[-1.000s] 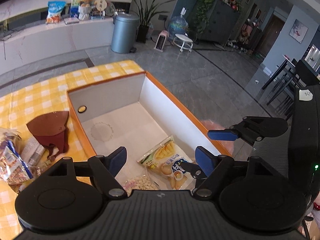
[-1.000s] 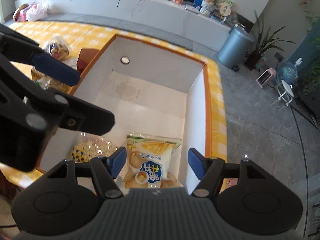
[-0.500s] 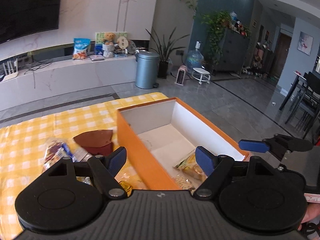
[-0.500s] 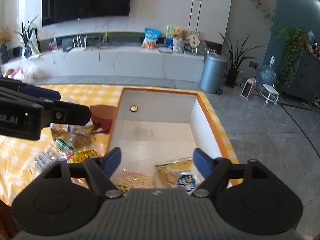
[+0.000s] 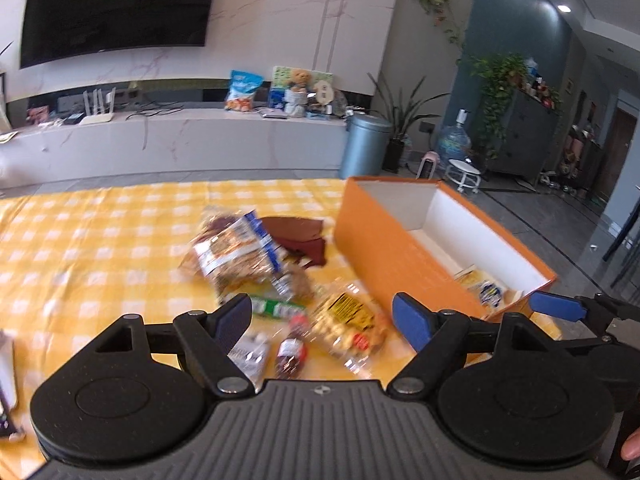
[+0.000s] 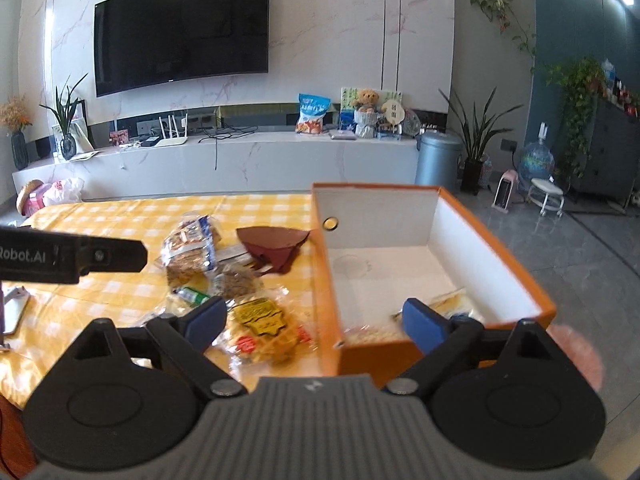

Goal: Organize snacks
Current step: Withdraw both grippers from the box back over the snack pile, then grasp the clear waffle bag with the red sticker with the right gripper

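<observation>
An orange box [image 5: 384, 252] with a white inside stands at the table's right end, and a yellow chip bag [image 5: 480, 286] lies in its near part. Left of it lies a pile of snacks: a grain bag with a blue stripe [image 5: 236, 252], a clear bag with a yellow label [image 5: 348, 320], a brown pouch [image 5: 300, 236] and a small red pack [image 5: 292, 354]. My left gripper [image 5: 322, 318] hovers above the pile's near side, its jaws opening with nothing between them. My right gripper [image 6: 314, 320] hangs over the box's near left corner [image 6: 332, 332], jaws opening and empty.
A yellow checked cloth [image 6: 120, 216] covers the table. A white object [image 6: 14, 312] lies at its left edge. Behind the table runs a low marble shelf [image 6: 280, 152], with a grey bin [image 6: 436, 160] and plants on the floor to the right.
Both grippers have drawn back from above the box's inside and swung left toward the snack pile. The right jaws have widened. The chip bag stays in the box.
</observation>
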{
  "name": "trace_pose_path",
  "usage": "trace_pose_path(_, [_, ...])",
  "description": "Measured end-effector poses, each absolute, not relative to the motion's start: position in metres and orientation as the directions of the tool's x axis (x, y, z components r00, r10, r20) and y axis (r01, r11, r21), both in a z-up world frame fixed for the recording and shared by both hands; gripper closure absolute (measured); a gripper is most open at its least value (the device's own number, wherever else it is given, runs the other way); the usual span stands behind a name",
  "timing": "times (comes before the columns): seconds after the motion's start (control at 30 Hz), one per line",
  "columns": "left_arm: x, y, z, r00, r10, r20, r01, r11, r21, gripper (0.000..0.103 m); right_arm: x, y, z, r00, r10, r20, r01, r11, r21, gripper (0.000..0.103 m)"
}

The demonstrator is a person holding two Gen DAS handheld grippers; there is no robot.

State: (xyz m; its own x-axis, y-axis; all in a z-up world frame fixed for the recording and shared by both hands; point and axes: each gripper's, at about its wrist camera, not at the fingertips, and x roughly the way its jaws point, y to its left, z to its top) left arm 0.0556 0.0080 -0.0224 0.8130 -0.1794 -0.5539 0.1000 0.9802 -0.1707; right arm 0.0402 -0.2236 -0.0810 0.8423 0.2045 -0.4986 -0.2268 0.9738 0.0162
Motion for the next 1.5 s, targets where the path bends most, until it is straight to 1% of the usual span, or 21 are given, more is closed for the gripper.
trace_pose_path(0.1, [0.043, 0.021, -0.038, 0.804, -0.149, -0.576, 0.071, 0.985, -0.157, 0.009, 0.036, -0.211, -0.093, 0.826, 0.224, -0.517, -0.238, 0.971, 0.040, 0.011])
trace_pose_path(0.2, [0.035, 0.029, -0.055, 0.790, -0.127, -0.599, 0.049, 0.988, -0.145, 0.009, 0.026, -0.201, -0.110, 0.816, 0.284, -0.503, -0.272, 0.957, 0.100, 0.011])
trace_pose_path(0.3, [0.024, 0.039, -0.071, 0.777, -0.129, -0.616, 0.048, 0.988, -0.146, 0.009, 0.027, -0.187, -0.124, 0.781, 0.312, -0.541, -0.297, 0.948, 0.117, 0.011])
trace_pose_path(0.5, [0.018, 0.048, -0.088, 0.752, -0.133, -0.646, 0.035, 0.986, -0.162, 0.009, 0.026, -0.166, -0.145, 0.761, 0.269, -0.590, -0.331, 0.943, 0.003, 0.012])
trace_pose_path(0.57, [0.018, 0.050, -0.091, 0.751, -0.130, -0.647, 0.030, 0.986, -0.163, 0.009, 0.028, -0.163, -0.151, 0.750, 0.263, -0.607, -0.341, 0.940, -0.014, 0.018])
trace_pose_path(0.63, [0.019, 0.050, -0.092, 0.751, -0.127, -0.648, 0.026, 0.986, -0.163, 0.009, 0.032, -0.161, -0.155, 0.741, 0.258, -0.620, -0.349, 0.937, -0.028, 0.020])
trace_pose_path(0.67, [0.021, 0.050, -0.093, 0.750, -0.127, -0.649, 0.026, 0.986, -0.164, 0.009, 0.033, -0.160, -0.156, 0.739, 0.255, -0.623, -0.353, 0.935, -0.036, 0.023])
trace_pose_path(0.73, [0.025, 0.050, -0.094, 0.746, -0.131, -0.653, 0.029, 0.986, -0.165, 0.009, 0.035, -0.158, -0.159, 0.738, 0.252, -0.626, -0.362, 0.931, -0.052, 0.027])
trace_pose_path(1.0, [0.047, 0.053, -0.098, 0.730, -0.110, -0.674, 0.024, 0.990, -0.136, 0.009, 0.056, -0.143, -0.163, 0.763, 0.233, -0.604, -0.398, 0.904, -0.154, 0.031])
trace_pose_path(1.07, [0.053, 0.054, -0.099, 0.727, -0.099, -0.680, 0.023, 0.992, -0.121, 0.009, 0.066, -0.139, -0.165, 0.761, 0.228, -0.608, -0.407, 0.897, -0.174, 0.037])
trace_pose_path(1.17, [0.060, 0.057, -0.100, 0.720, -0.092, -0.688, 0.015, 0.993, -0.117, 0.009, 0.081, -0.133, -0.168, 0.759, 0.220, -0.612, -0.415, 0.889, -0.195, 0.037])
trace_pose_path(1.37, [0.076, 0.060, -0.103, 0.707, -0.083, -0.703, 0.017, 0.995, -0.100, 0.009, 0.102, -0.118, -0.182, 0.760, 0.176, -0.626, -0.443, 0.845, -0.300, 0.037])
trace_pose_path(1.5, [0.085, 0.059, -0.105, 0.698, -0.075, -0.713, 0.025, 0.996, -0.080, 0.009, 0.116, -0.112, -0.192, 0.746, 0.163, -0.646, -0.472, 0.814, -0.339, 0.037])
